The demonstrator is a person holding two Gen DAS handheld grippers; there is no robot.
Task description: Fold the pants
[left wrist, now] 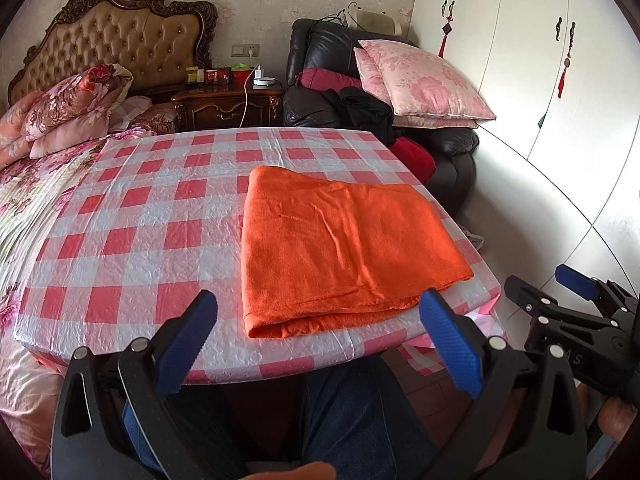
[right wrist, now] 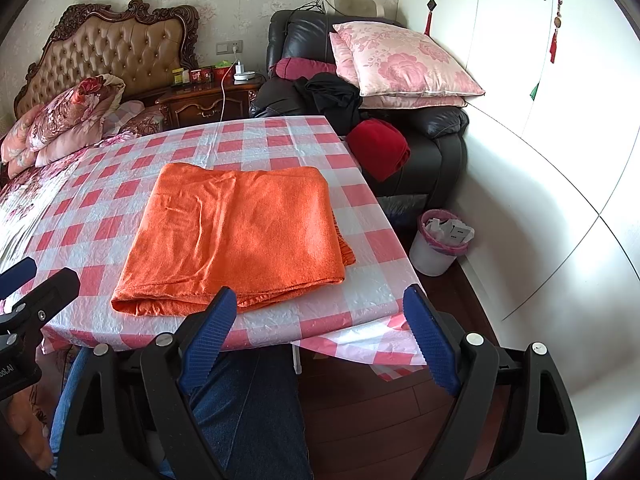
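Pants: orange pants [left wrist: 344, 248] folded flat on checkered bench [left wrist: 140, 216], near front edge.
Left gripper [left wrist: 320, 340]: fingers spread, empty.
Right gripper [right wrist: 320, 336]: fingers spread, empty.
Technique: pinch both near corners together, lift evenly, fold away.

Folded pants on the tabletop, both tongs hanging back at the near edge

The pants [right wrist: 232, 232] lie folded on the tabletop [right wrist: 280, 140], toward its right side and near the front edge. The left tongs [left wrist: 318, 334] and right tongs [right wrist: 316, 324] sit just short of that edge, side by side, spread wide and touching nothing. The bed [right wrist: 48, 128] is off to the left, the nightstand [right wrist: 208, 100] behind, the armchair [right wrist: 436, 136] back right with pillows [right wrist: 400, 64] on it, and the bin [right wrist: 438, 242] on the floor to the right.
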